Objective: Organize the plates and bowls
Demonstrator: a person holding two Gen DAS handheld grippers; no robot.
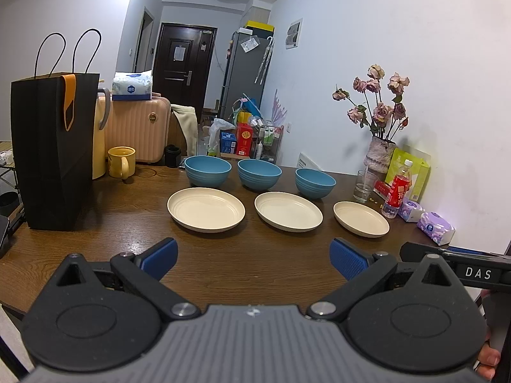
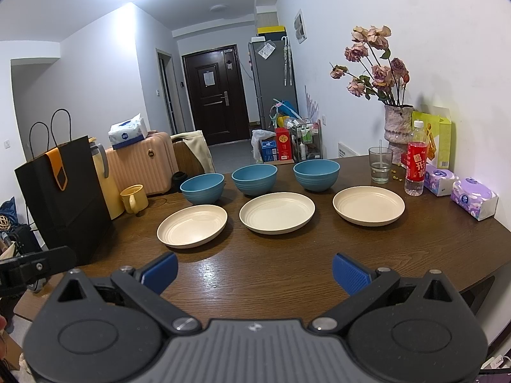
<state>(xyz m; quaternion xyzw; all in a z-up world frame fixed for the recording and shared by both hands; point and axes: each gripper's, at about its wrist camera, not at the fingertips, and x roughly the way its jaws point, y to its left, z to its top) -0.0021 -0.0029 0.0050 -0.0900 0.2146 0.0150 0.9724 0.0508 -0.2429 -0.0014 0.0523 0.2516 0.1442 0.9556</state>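
Note:
Three blue bowls stand in a row on the brown table: left, middle, right. In front of each lies a cream plate: left, middle, right. My left gripper is open and empty above the table's near edge. My right gripper is open and empty, also short of the plates.
A black paper bag, a yellow mug and a thermos stand at the left. A glass, a red-labelled bottle, a vase of dried roses and tissue packs stand at the right by the wall.

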